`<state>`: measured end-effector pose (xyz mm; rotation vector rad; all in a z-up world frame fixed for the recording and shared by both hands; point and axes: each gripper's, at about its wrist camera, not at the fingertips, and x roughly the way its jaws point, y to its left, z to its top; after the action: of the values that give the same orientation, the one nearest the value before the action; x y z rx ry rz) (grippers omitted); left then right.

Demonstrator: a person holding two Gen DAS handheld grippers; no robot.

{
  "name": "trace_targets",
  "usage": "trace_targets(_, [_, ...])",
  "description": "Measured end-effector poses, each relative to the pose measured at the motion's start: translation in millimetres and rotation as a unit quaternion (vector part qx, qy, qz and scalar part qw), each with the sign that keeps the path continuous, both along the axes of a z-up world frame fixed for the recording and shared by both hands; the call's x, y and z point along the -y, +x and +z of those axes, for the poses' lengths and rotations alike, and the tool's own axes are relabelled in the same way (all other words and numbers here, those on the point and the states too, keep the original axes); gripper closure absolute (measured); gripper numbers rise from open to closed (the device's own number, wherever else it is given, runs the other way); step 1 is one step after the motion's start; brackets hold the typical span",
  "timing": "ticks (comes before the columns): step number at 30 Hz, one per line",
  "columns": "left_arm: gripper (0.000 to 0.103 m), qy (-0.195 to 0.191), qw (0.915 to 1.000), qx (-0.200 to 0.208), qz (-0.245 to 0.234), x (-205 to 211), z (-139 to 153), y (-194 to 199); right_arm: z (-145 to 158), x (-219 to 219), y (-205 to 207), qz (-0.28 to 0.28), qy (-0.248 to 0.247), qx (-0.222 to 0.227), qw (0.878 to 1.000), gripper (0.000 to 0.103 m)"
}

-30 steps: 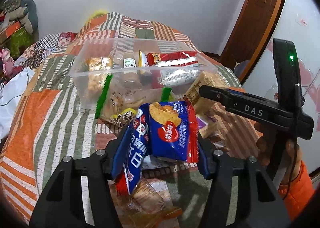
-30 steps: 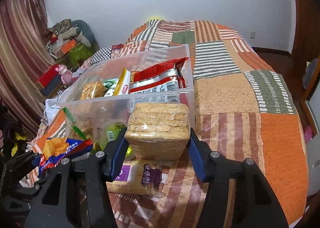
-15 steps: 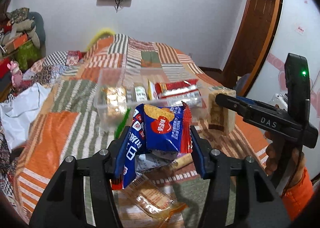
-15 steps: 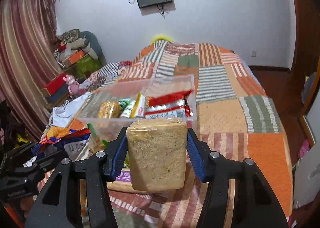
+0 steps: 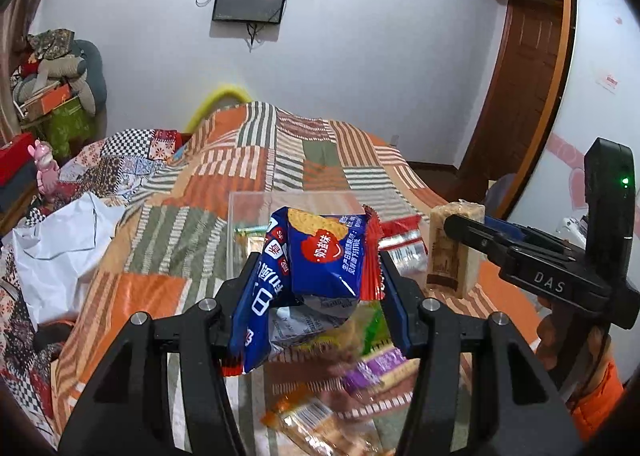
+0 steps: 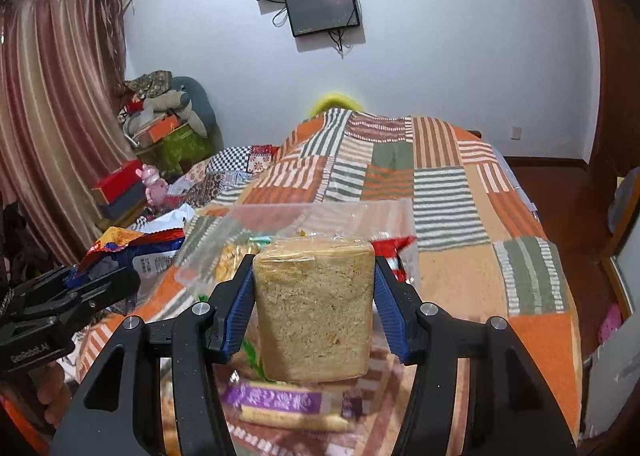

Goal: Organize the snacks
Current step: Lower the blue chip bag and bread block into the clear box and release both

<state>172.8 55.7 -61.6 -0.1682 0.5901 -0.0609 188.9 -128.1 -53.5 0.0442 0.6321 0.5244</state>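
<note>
A: What is the left claw [image 5: 320, 288] carrying?

B: It is clamped on a blue crisp packet [image 5: 316, 268] with red crimped edges, crumpled between the blue pads and held up above the bed [image 5: 168, 232].

A: And the right claw [image 6: 314, 308]?

B: Closed on a tan crumbly block in clear wrap [image 6: 314, 308], upright, a pad pressing on each side. In the left view that block shows at the right, gripped by the other tool.

A: Where is the clear plastic box [image 5: 256, 224]?

B: On the patchwork quilt, just beyond both claws. Red and silver packets [image 5: 402, 240] lie inside it, towards its right end.

A: Anything loose on the bed?

B: Near the claws, a purple-labelled snack bar [image 6: 276, 400] and an orange-edged clear packet [image 5: 316, 420], both blurred. A white bag [image 5: 60, 252] lies at the left.
</note>
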Motion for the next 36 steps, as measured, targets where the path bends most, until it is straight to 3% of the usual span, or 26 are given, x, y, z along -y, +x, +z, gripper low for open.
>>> trace_targets(14, [0.048, 0.004, 0.9998, -0.013, 0.012, -12, -16, 43, 0, -25, 27, 0.005, 0.006, 0.003, 1.0, 0.051])
trace_targets(30, [0.048, 0.029, 0.9991, -0.012, 0.03, -11, -34, 78, -30, -35, 58, 0.007, 0.03, -0.062, 0.998, 0.051])
trace_targets(36, [0.048, 0.024, 0.9987, -0.038, 0.023, -10, -48, 91, -34, -40, 61, 0.013, 0.018, -0.074, 0.997, 0.051])
